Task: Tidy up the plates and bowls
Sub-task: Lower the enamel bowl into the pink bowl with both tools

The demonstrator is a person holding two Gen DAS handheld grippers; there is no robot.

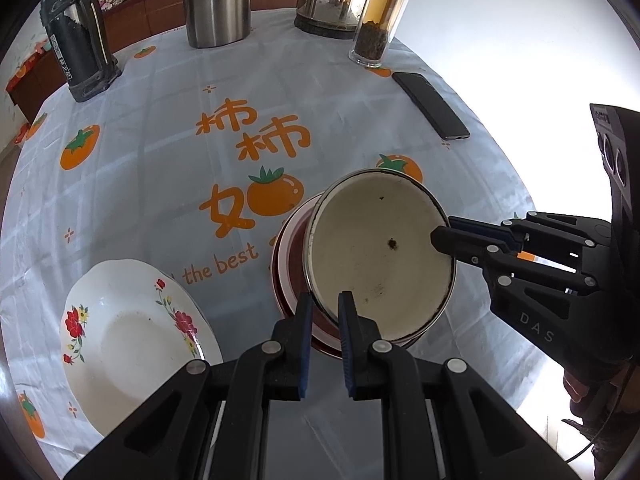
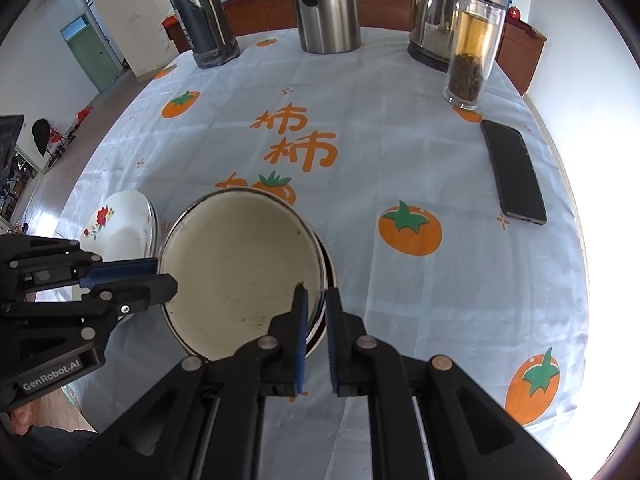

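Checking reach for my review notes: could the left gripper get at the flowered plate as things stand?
Probably not yet: the left gripper is shut on the enamel bowl. The flowered plate lies close beside it, nothing between, so releasing first should suffice.

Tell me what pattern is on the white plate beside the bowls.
Red flowers with green leaves on the white plate, clearest in the left wrist view.

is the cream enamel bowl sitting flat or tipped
Tipped. The cream bowl leans over the red bowl beneath it, its inside facing the camera, with the left gripper and right gripper clamped on its rim.

"the best" on tablecloth [image 1: 240, 92]; "GenRobot.AI" on left gripper [image 2: 168, 280]
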